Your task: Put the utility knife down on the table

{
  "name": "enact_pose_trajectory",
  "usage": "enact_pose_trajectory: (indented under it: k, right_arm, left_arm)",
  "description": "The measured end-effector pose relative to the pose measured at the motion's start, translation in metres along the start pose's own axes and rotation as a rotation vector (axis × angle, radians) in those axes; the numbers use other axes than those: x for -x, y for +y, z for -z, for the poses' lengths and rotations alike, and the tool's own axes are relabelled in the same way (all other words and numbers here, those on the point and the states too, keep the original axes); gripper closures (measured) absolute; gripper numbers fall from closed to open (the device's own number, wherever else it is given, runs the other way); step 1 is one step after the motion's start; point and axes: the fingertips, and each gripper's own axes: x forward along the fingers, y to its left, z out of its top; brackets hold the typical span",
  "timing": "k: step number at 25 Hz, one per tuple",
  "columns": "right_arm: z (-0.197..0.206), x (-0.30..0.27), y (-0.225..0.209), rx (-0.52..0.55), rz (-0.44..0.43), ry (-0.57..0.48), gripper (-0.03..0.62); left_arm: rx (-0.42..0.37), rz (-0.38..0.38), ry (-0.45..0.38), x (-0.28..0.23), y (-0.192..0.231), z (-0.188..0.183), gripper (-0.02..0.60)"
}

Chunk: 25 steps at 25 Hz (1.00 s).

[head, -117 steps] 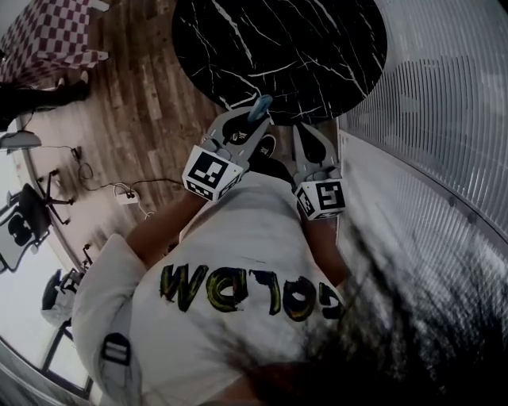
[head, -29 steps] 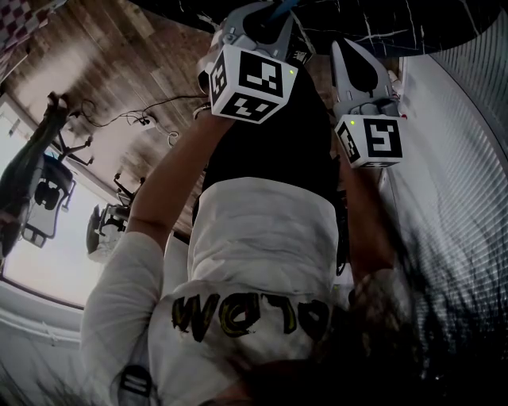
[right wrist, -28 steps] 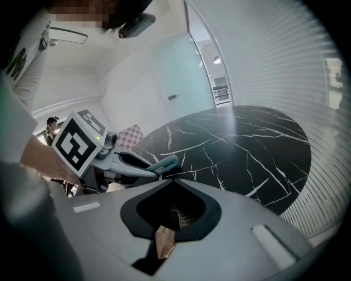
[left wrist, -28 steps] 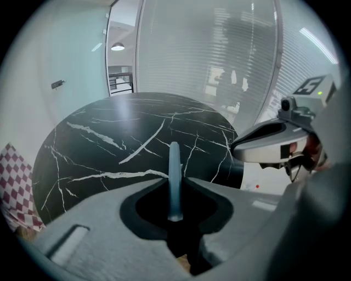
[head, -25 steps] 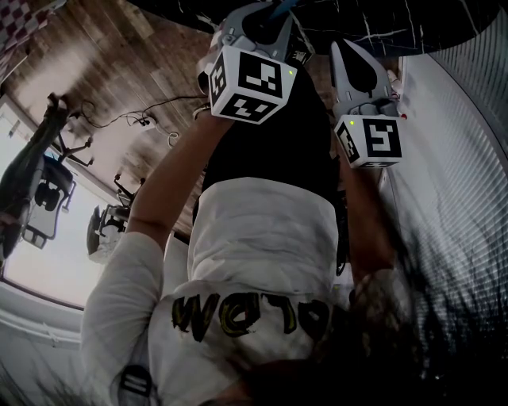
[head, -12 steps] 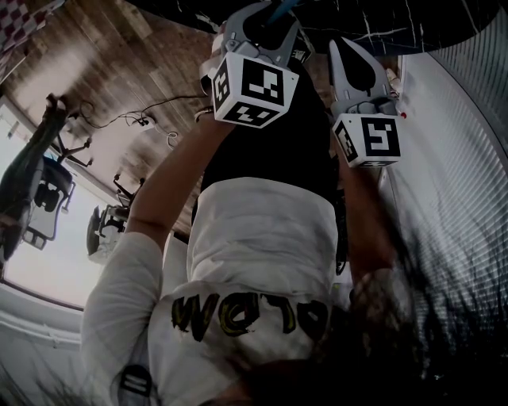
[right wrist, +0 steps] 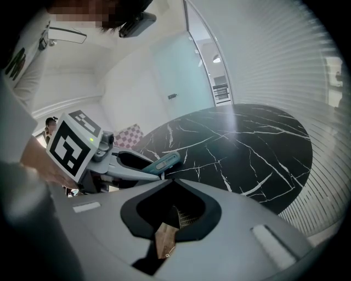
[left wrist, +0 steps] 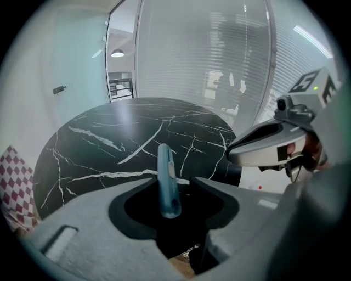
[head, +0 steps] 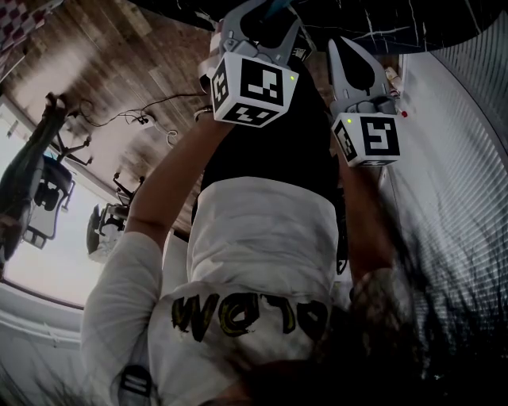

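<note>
The blue utility knife (left wrist: 167, 181) stands lengthwise between the jaws of my left gripper (left wrist: 170, 185), its far end over the near edge of the round black marble table (left wrist: 109, 148). The jaws have just been opening and now show a gap on both sides of the knife, so the pads no longer press on it. In the right gripper view the knife (right wrist: 166, 161) sticks out of the left gripper (right wrist: 153, 167) towards the table (right wrist: 247, 142). My right gripper (right wrist: 173, 180) hangs beside it, tips together, holding nothing. In the head view both grippers (head: 266, 9) (head: 340, 44) sit at the table's edge (head: 381, 20).
A wooden floor (head: 103, 63) with cables and a power strip lies left of the table. A ribbed white wall (head: 468, 158) runs along the right. A chequered cloth (left wrist: 16, 181) shows beyond the table's left side. An office chair (head: 40, 206) stands far left.
The left gripper's jaws have spread wider around the knife over the last second. Both hands stay in place. Since the oldest frame the grippers sit closer to the table's edge.
</note>
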Motion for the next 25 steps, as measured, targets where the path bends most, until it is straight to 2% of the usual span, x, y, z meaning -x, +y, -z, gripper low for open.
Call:
enact_pose_trajectory:
  k: [14,18,25]
  right_arm:
    - [-0.007,0.008,0.003,0.003,0.006,-0.017,0.592]
    - [-0.033,0.018,0.009,0.037,0.0,-0.041,0.592]
    - [-0.093,0.053,0.03,0.11,-0.006,-0.102,0.592]
  left_arm:
    - [-0.004,-0.005,0.001,0.009,0.0,-0.001,0.402]
    - [0.0,-0.006,-0.02,0.03,0.0,-0.016,0.402]
    - [0.025,0.002,-0.102,0.093,-0.003,-0.062,0.402]
